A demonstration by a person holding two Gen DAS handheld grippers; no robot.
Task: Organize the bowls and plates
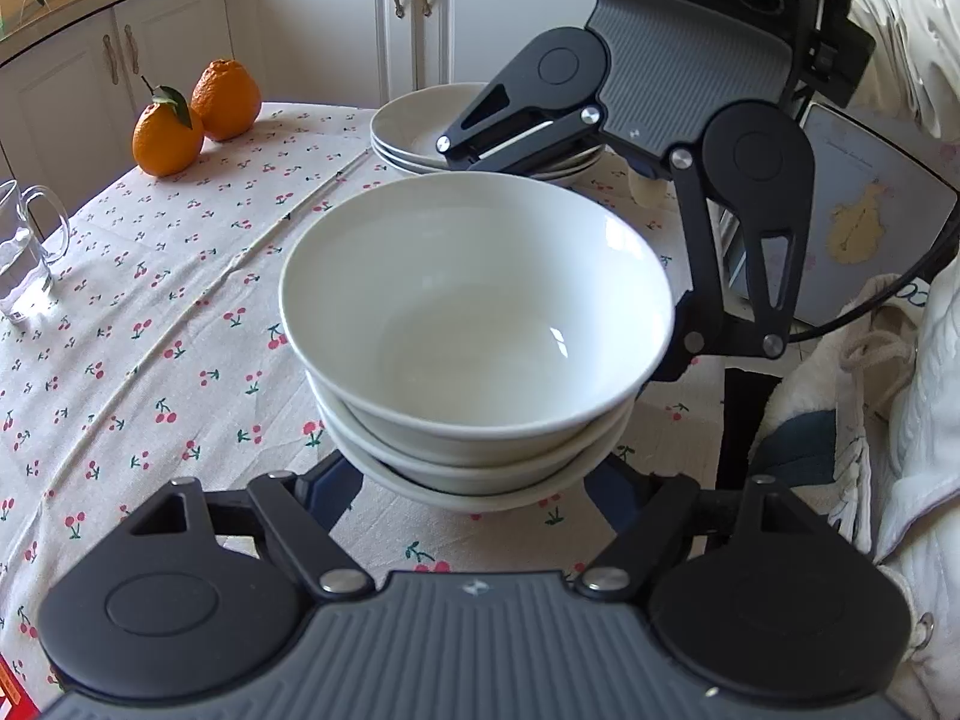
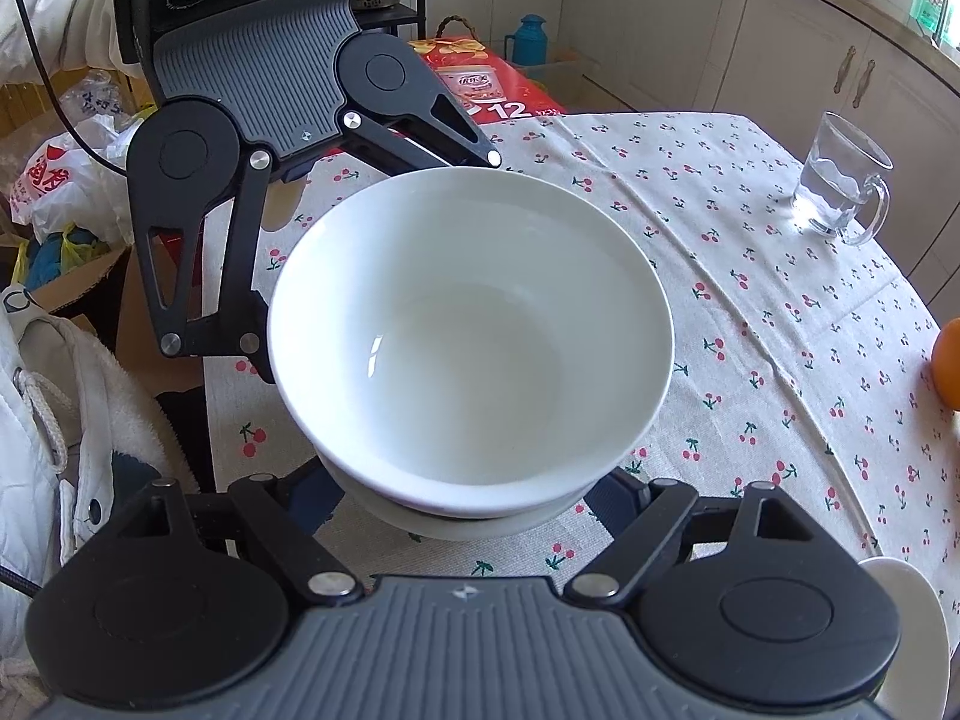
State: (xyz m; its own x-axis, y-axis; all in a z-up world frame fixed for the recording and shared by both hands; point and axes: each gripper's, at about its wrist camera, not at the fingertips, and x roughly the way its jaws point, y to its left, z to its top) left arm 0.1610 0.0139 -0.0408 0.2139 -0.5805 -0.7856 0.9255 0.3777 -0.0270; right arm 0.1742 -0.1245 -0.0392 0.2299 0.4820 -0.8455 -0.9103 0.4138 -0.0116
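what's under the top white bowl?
Two more white bowls nested beneath the top bowl, the stack standing on the cherry-print tablecloth. The lower bowls' insides are covered; only their rims show.

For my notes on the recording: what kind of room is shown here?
Most likely a home kitchen: cream cabinets under a countertop, a table with a cherry-print tablecloth, and stacked white bowls on it.
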